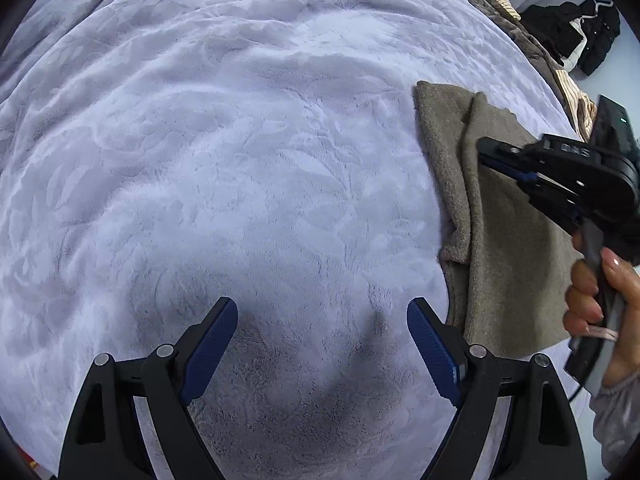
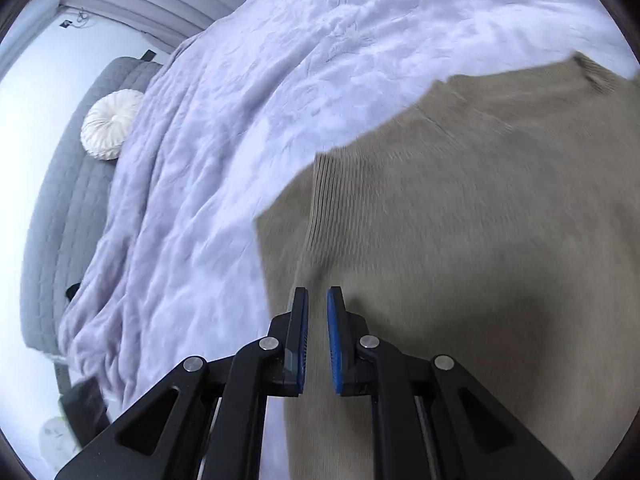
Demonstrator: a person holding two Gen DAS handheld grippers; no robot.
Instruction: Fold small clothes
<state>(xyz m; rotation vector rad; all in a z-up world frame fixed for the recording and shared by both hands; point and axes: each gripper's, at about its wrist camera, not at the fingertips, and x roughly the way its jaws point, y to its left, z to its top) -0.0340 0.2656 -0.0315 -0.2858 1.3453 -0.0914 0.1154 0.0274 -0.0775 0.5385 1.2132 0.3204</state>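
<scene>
Status of work: one garment, a taupe knitted sweater (image 1: 496,240), lies on the bed's lilac plush blanket (image 1: 240,160). In the left wrist view it appears already doubled over, with a lengthwise ridge of layered cloth running down it, so at least one fold is judged made. The edges are uneven and one lower corner is bunched, so the fold is judged unfinished; further folding and squaring remain. A heap of other clothes (image 1: 568,36), dark and striped, sits at the far edge of the bed beyond the sweater; whether these await folding cannot be told.

Left gripper (image 1: 322,312): fingers set wide apart, holding nothing. Only bare blanket lies between and ahead of them. The sweater lies to the right of the right-hand finger, its near edge just beside that finger; contact cannot be confirmed.

Right gripper (image 2: 318,300): fingers nearly together, a narrow slit left between the blue pads (image 2: 335,340). In its own view the sweater fills the field ahead of and beneath the fingers, with its ribbed hem (image 2: 320,200) ahead of the tips and the blanket off to their left. No cloth is visible in the slit, yet the picture is motion-blurred, so whether a thin layer is pinched cannot be told. In the left wrist view this gripper is above the sweater's middle, carried by the person's hand (image 1: 600,296).

A round white cushion (image 2: 108,126) rests well to the left, against the grey headboard.
</scene>
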